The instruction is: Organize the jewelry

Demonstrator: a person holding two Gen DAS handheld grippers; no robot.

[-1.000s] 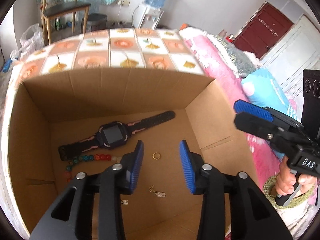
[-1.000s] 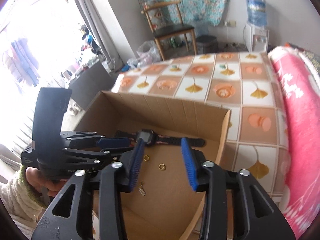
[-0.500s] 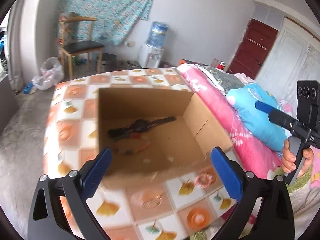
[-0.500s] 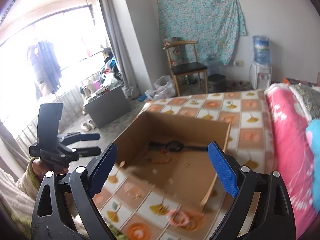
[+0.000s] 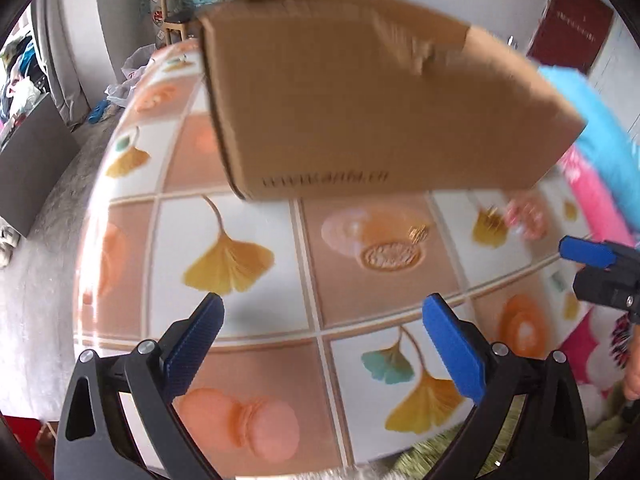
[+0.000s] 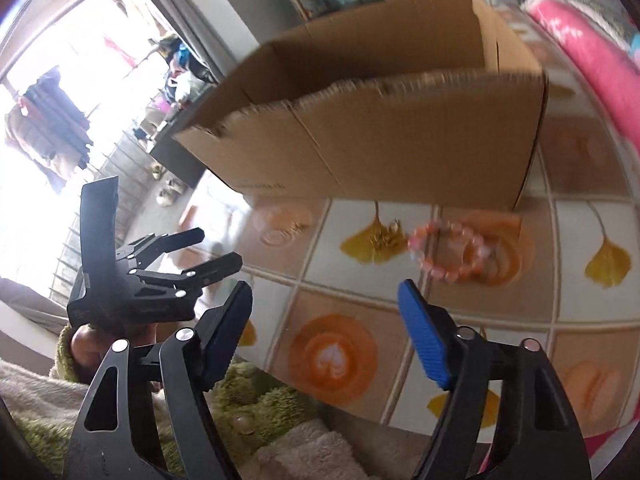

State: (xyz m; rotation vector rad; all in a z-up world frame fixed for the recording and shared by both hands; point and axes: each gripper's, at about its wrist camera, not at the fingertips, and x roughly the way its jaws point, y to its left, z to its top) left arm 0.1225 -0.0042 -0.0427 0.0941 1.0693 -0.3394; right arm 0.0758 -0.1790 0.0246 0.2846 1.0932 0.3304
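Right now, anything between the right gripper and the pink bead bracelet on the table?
Nothing visible. The right gripper is open and empty; the bracelet lies on bare tablecloth just ahead, in front of the cardboard box.

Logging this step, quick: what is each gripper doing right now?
Left tongs: wide open, empty.
Right tongs: open, have just been closing, nothing between them; pink beaded bracelet lies ahead on the tiled tabletop.

blurred, unreadable print on cardboard box (image 5: 324, 179)

Matt cardboard box (image 5: 372, 92), glossy tablecloth (image 5: 248, 320), beaded bracelet (image 6: 456, 252)
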